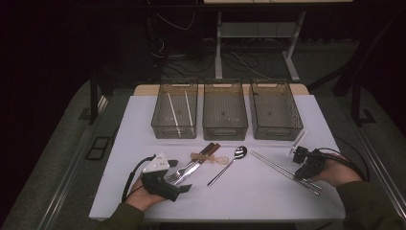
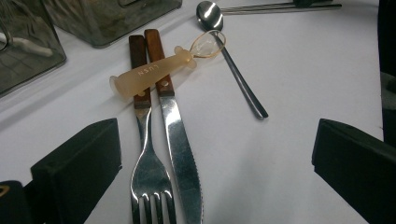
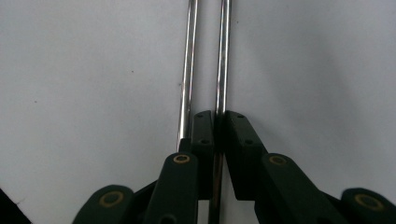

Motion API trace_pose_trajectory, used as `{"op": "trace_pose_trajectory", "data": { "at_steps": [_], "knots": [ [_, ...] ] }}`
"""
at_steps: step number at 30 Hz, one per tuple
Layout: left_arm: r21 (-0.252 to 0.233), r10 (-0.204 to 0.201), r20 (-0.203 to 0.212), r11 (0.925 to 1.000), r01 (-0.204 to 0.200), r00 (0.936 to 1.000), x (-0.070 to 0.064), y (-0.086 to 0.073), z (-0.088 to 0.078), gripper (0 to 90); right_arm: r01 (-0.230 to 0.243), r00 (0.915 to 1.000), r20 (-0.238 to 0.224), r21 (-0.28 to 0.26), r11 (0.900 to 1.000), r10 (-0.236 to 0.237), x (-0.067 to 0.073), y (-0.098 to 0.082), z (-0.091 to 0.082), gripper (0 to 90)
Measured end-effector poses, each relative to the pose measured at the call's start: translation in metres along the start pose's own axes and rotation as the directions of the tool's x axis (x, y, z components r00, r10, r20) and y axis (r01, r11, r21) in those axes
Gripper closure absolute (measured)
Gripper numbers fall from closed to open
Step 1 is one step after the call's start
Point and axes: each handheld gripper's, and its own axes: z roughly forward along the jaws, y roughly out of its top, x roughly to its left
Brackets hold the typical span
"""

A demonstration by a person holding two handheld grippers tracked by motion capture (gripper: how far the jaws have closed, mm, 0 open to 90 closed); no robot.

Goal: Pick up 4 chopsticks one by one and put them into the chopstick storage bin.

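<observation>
Steel chopstick (image 3: 220, 70) sits pinched between the closed jaws of my right gripper (image 3: 215, 122), its twin (image 3: 187, 70) lying just outside them.

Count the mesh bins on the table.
3, in a row along the table's far edge: left bin with pale sticks inside, middle bin, right bin. None look hidden.

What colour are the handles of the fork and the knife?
Brown wood with small metal rivets, on both the fork and the knife; the left gripper view shows it best.
</observation>
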Motion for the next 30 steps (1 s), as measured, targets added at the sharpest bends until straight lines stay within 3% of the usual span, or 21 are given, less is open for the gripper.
{"op": "trace_pose_trajectory", "data": {
  "at_steps": [4, 11, 16, 19, 24, 30],
  "knots": [
    [0.000, 0.001, 0.001, 1.0000, -0.001, 1.0000, 0.000, 0.000, 0.000, 0.3, -0.008, 1.0000, 0.005, 0.024, 1.000, 0.007, 0.001, 0.004, 0.000, 85.1],
    [-0.001, 0.002, 0.000, 1.0000, -0.002, 1.0000, 0.000, 0.000, 0.000, 0.3, -0.022, 0.9995, 0.024, 0.013, 1.000, 0.021, 0.001, 0.002, 0.000, 85.3],
    [-0.001, -0.002, 0.001, 1.0000, 0.002, 1.0000, 0.000, 0.000, 0.001, 0.3, -0.052, 0.9984, -0.029, -0.086, 0.995, 0.049, 0.001, -0.006, -0.005, 85.3],
    [0.003, -0.001, 0.001, 1.0000, 0.001, 1.0000, 0.000, 0.000, 0.001, 0.4, -0.055, 0.9981, -0.036, -0.129, 0.990, 0.051, 0.001, -0.009, -0.008, 85.3],
    [0.003, 0.001, 0.004, 1.0000, -0.001, 1.0000, 0.000, -0.001, 0.001, 0.5, -0.062, 0.9976, -0.047, -0.239, 0.969, 0.052, 0.002, -0.013, -0.016, 85.2],
    [-0.009, -0.010, 0.011, 0.9999, 0.010, 0.9999, 0.001, -0.002, 0.002, 0.0, -0.092, 0.9952, -0.064, -0.365, 0.927, 0.073, 0.001, -0.016, -0.027, 85.2]
  ]
}}
